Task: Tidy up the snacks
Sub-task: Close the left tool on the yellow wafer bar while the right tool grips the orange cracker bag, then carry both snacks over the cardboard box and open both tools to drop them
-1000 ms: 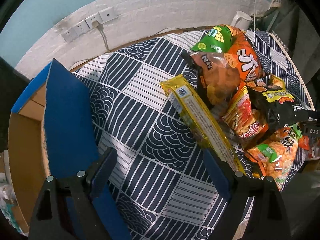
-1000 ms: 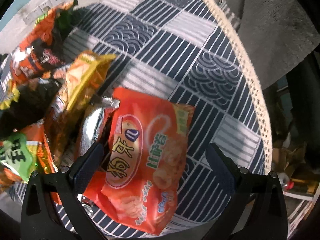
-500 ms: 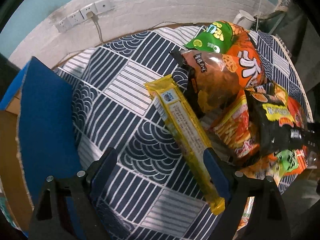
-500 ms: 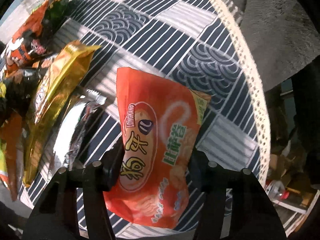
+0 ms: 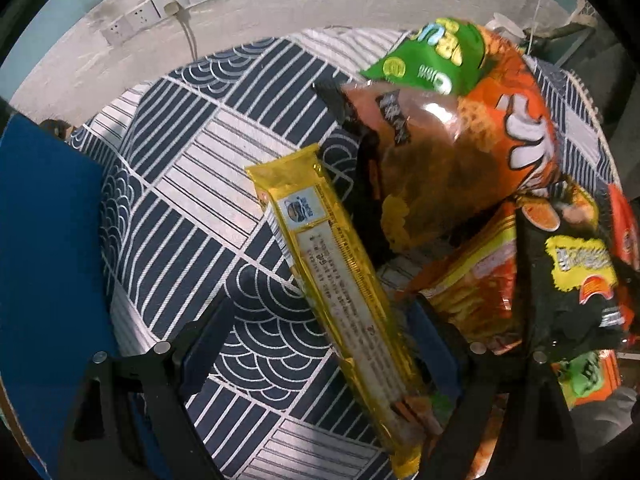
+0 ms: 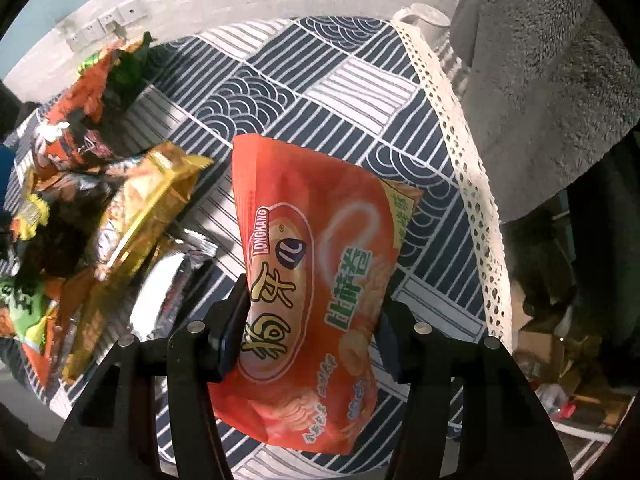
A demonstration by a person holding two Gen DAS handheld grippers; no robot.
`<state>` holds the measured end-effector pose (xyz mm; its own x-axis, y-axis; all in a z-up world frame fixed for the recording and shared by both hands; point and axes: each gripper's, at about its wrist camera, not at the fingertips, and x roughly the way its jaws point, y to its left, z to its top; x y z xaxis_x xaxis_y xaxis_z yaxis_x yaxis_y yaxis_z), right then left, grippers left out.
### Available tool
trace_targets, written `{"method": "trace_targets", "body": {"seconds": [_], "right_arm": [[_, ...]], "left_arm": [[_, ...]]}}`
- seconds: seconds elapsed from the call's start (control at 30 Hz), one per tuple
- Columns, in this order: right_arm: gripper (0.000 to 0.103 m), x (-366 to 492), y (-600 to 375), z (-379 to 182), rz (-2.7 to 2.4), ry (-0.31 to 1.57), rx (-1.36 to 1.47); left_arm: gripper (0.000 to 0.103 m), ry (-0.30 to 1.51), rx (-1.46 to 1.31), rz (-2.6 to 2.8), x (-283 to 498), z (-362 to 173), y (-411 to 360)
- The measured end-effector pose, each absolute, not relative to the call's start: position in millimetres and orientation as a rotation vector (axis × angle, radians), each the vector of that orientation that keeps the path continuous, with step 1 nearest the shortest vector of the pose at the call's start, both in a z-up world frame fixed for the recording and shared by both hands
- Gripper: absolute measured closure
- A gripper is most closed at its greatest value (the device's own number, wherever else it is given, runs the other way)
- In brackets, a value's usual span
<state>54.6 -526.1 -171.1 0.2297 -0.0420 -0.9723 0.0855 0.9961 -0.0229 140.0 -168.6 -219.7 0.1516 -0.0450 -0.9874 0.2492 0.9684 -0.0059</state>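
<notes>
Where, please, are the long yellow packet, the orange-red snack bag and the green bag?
long yellow packet (image 5: 340,272), left wrist view, on its printed back panel.
orange-red snack bag (image 6: 308,276), right wrist view, on its front.
green bag (image 5: 436,56), left wrist view, on its front.

Left gripper (image 5: 320,344) spread wide (pointing down), right gripper (image 6: 310,320) clamped

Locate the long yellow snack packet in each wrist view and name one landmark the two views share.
Left wrist view: the long yellow packet runs diagonally from centre to lower right, lying between the open left gripper fingers.
Right wrist view: I cannot pick it out for certain in the snack pile at left.
Shared landmark: the white wall sockets above the navy patterned tablecloth.
</notes>
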Motion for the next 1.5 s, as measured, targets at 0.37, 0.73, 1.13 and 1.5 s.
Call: {"method": "trace_targets", "body": {"seconds": [0.37,0.73,1.13,1.5], "right_arm": [[0.048,40,-514,-166,-0.071,1.286,0.053],[0.048,34,-497,-138,-0.055,1.235,0.037],[0.048,31,-461,-96,0.008,1.171,0.018],[0.048,33,-418,-54,0.088,1.103,0.001]], "left_arm": [[0.071,1.390,0.221,-0.293,133,-220,-166],[0.075,1.292,0.306,-0.290,114,-190,-146],[0.075,1.184,0.289,-0.296,88,-137,-120],[0.075,1.086,0.275,-0.302,71,-88,-93]]}}
